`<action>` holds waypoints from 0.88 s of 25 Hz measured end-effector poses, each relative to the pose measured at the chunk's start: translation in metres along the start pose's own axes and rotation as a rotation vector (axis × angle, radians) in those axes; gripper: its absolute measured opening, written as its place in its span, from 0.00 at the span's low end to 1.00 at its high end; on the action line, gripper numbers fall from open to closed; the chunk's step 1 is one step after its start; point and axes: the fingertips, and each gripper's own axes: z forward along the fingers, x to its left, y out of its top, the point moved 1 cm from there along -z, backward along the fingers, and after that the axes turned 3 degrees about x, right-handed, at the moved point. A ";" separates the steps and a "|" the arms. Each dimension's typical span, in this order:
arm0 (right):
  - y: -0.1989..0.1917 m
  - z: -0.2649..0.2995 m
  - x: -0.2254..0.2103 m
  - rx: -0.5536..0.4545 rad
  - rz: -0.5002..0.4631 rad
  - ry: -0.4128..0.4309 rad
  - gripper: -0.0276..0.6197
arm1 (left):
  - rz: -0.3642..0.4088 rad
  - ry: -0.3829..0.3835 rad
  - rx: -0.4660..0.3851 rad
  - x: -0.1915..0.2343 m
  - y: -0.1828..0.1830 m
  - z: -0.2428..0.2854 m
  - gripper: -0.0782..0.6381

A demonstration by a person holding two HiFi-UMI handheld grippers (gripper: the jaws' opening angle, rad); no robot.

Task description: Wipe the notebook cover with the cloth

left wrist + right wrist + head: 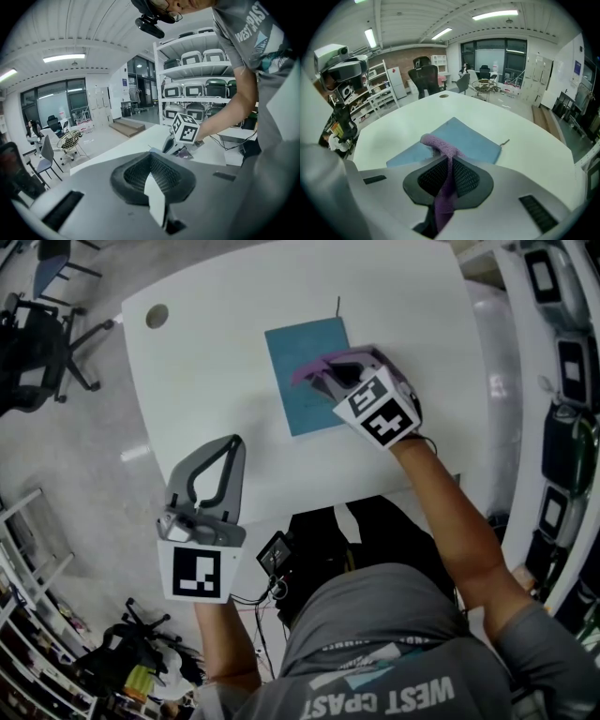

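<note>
1. Head view: a white worktop (pixel 225 352) carries a blue notebook (pixel 298 399), lying flat right of the middle. A thin dark strand (pixel 337 306) sticks out past its far edge.
2. The right tool (pixel 323 381) is over the notebook's right half and points left. Its jaws are clamped on a purple cloth (pixel 305 369), which rests on the cover.
3. The left tool (pixel 233 443) is at the worktop's near edge, well apart from the notebook and to its left. Its tips meet, with nothing between them.
4. A round hole (pixel 157 315) sits in the worktop's far-left corner.
5. Left gripper view: the left tool's jaws are closed together and empty. Beyond them the right tool's marker cube (pixel 186 129) stands over the worktop, at the end of the person's arm (pixel 229 112). Shelves (pixel 201 70) of stacked bins stand behind.
6. Right gripper view: the right tool's jaws pinch the cloth (pixel 443 154), which runs up between the pads. Its free end is bunched on the near part of the notebook (pixel 468 140).
7. The notebook lies slantwise on the worktop (pixel 525 140), with the strand (pixel 505 141) at its right corner. The hole (pixel 443 95) is beyond it, and an office chair (pixel 424 72) stands past the far edge.
</note>
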 end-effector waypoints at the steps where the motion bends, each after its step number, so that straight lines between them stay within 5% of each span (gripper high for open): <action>1: 0.007 0.005 0.006 -0.004 -0.013 0.013 0.12 | -0.008 0.008 0.002 0.002 -0.003 -0.002 0.11; 11: 0.055 0.039 0.054 -0.028 -0.110 0.105 0.12 | -0.061 0.053 0.035 0.021 -0.027 -0.018 0.11; 22: 0.002 0.000 -0.015 -0.001 0.014 -0.013 0.12 | -0.017 -0.009 0.008 0.014 0.000 0.009 0.11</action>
